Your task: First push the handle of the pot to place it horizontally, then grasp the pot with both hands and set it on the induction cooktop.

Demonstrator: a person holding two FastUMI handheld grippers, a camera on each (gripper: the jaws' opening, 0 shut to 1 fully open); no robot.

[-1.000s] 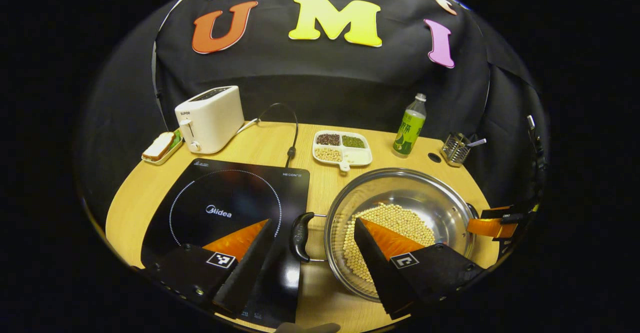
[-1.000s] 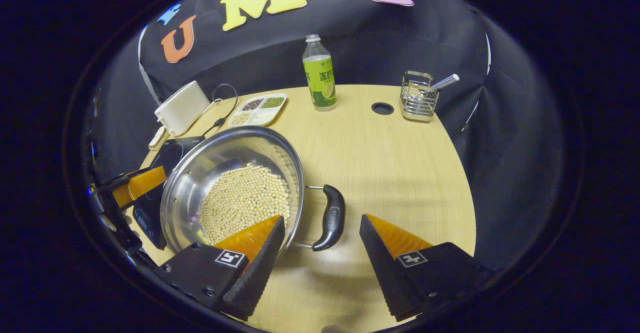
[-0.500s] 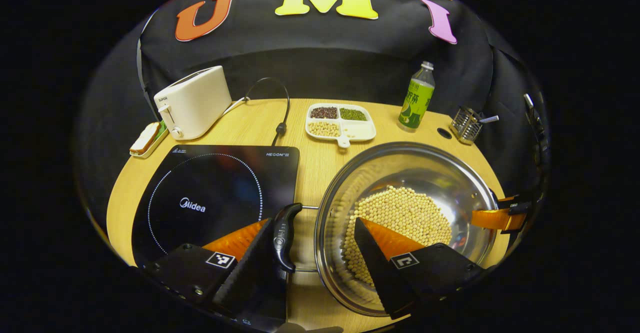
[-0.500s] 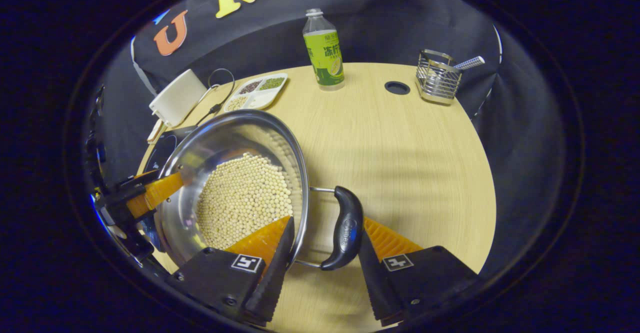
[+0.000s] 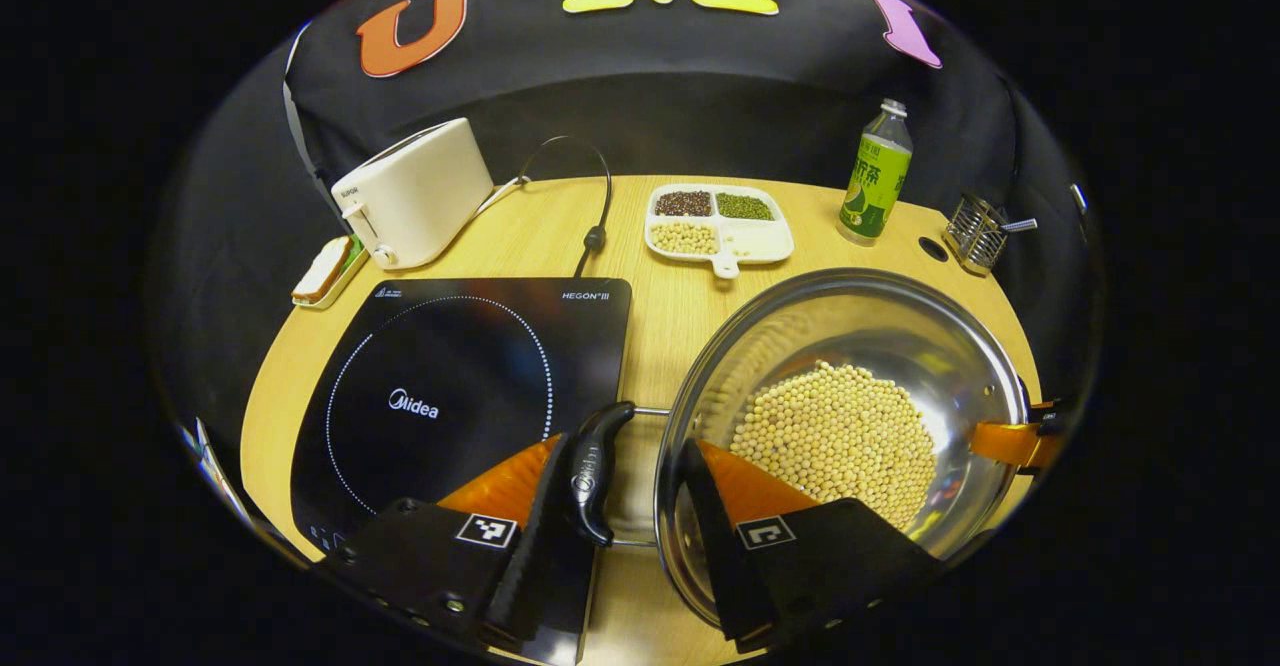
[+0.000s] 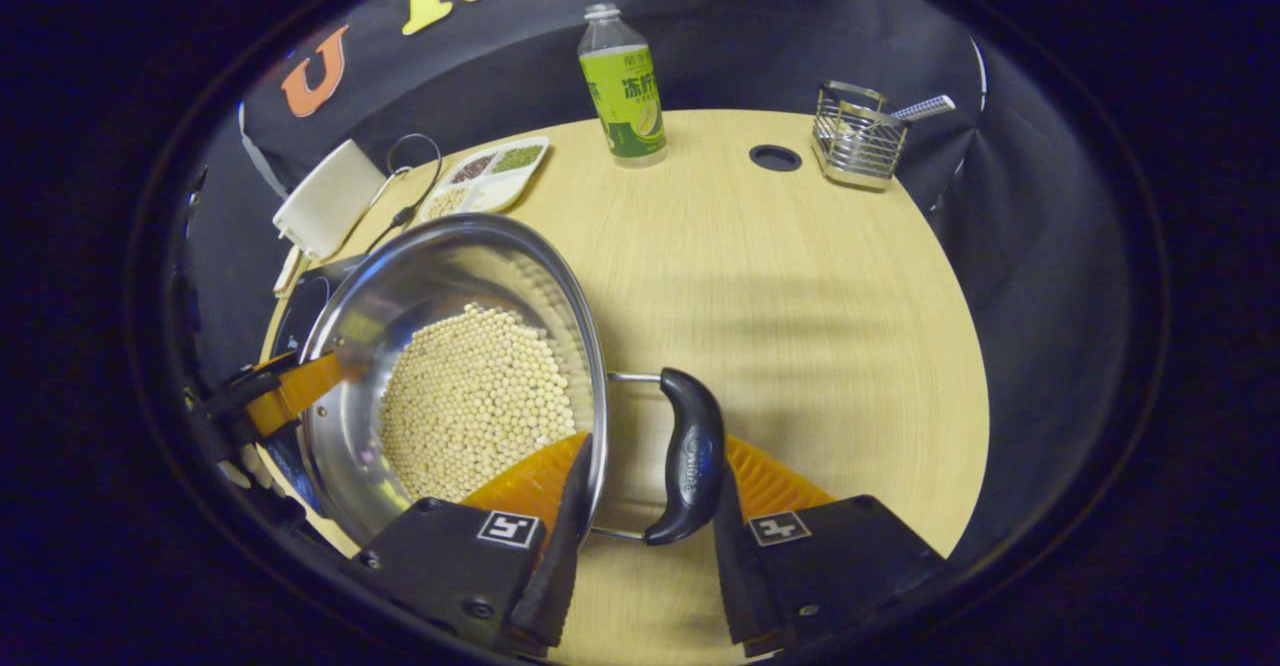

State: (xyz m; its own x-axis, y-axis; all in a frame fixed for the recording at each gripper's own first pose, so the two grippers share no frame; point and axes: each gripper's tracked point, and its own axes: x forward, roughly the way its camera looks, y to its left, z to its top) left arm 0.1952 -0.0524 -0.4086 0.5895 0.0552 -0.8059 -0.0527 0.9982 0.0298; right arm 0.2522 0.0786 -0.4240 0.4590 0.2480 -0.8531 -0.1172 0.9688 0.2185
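Observation:
A steel pot (image 5: pixel 860 316) holding soybeans stands on the wooden table, right of the black induction cooktop (image 5: pixel 450 376). Its two black handles lie level, one on each side. My left gripper (image 5: pixel 625 441) is shut on the near handle (image 5: pixel 598 471): one finger is outside the handle, the other inside the pot wall. In the right gripper view, my right gripper (image 6: pixel 652 441) clamps the other handle (image 6: pixel 690 456) and the pot (image 6: pixel 450 276) rim the same way. Each view shows the other gripper's finger at the pot's far rim.
Along the back stand a white toaster (image 5: pixel 415 191), a small dish with bread (image 5: pixel 322 271), a divided dish of beans (image 5: pixel 718 229), a green bottle (image 5: pixel 874 178) and a wire holder (image 5: pixel 980 231). The cooktop's cord (image 5: pixel 595 236) lies behind it. A round hole (image 6: pixel 774 157) sits near the holder.
Both grippers moved forward over the pot's handles and narrowed from wide open until the fingers closed on handle and rim. The pot fills more of both views.

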